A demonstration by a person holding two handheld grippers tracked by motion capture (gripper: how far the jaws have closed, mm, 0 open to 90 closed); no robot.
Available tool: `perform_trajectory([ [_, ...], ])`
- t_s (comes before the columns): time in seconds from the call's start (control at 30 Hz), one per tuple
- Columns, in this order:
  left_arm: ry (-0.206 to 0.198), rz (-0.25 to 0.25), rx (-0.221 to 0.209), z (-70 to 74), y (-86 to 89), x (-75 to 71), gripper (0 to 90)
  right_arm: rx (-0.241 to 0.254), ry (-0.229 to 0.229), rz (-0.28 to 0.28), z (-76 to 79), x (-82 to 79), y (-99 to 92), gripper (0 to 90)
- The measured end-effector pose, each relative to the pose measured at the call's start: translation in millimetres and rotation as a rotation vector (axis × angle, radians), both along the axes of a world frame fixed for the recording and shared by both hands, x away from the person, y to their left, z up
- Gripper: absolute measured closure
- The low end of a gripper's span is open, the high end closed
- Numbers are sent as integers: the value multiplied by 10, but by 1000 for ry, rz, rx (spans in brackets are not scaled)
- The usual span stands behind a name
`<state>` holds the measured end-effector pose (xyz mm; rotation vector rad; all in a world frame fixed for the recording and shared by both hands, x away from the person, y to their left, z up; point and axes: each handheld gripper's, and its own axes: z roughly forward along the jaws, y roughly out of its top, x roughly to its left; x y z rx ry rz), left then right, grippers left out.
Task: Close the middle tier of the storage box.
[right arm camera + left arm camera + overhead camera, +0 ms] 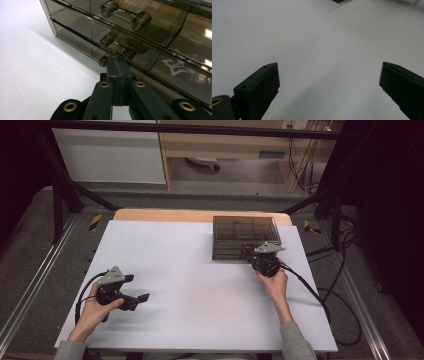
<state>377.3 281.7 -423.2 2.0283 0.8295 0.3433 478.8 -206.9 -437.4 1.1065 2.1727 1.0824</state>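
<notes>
Risk: right claw, pinched shut at drawer box's lowest handle, may slip off at 12 o'clock; left claw gapes empty.

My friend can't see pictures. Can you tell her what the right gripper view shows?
Shut black tongs press up against the lowest handle of a smoky see-through drawer box. Two more bar handles sit on the drawers above, and the box stands on a white table.

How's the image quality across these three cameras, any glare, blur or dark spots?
High view: table evenly lit, surroundings dark. Left gripper view: jaws soft, a blurred shadow between them. Right gripper view: drawer box sharp, with bright glare patches at right; right gripper near its lowest handle.
</notes>
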Motion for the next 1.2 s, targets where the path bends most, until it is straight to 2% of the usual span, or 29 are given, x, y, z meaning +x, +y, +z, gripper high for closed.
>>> perform_trajectory([
  [0.17,-2,0,-2,5,1,-4,27,-4,-1,-4,-4,-2,-3,898],
  [0.5,1,0,-2,1,-2,-3,26,49,30,-9,89,-132,-20,659],
  [0.63,-1,0,-7,6,1,-7,26,79,39,-3,142,-214,-33,532],
  [0.77,5,-2,0,-8,-6,-2,26,121,49,8,183,-289,-32,367],
  [0.93,-3,0,-3,7,-2,-10,26,125,60,7,215,-361,-46,170],
  [1.07,0,-2,-1,-4,-5,-4,26,120,58,5,238,-422,-60,59],
  [1.2,-1,0,-5,1,-2,-8,26,150,53,20,267,-509,-75,26],
])
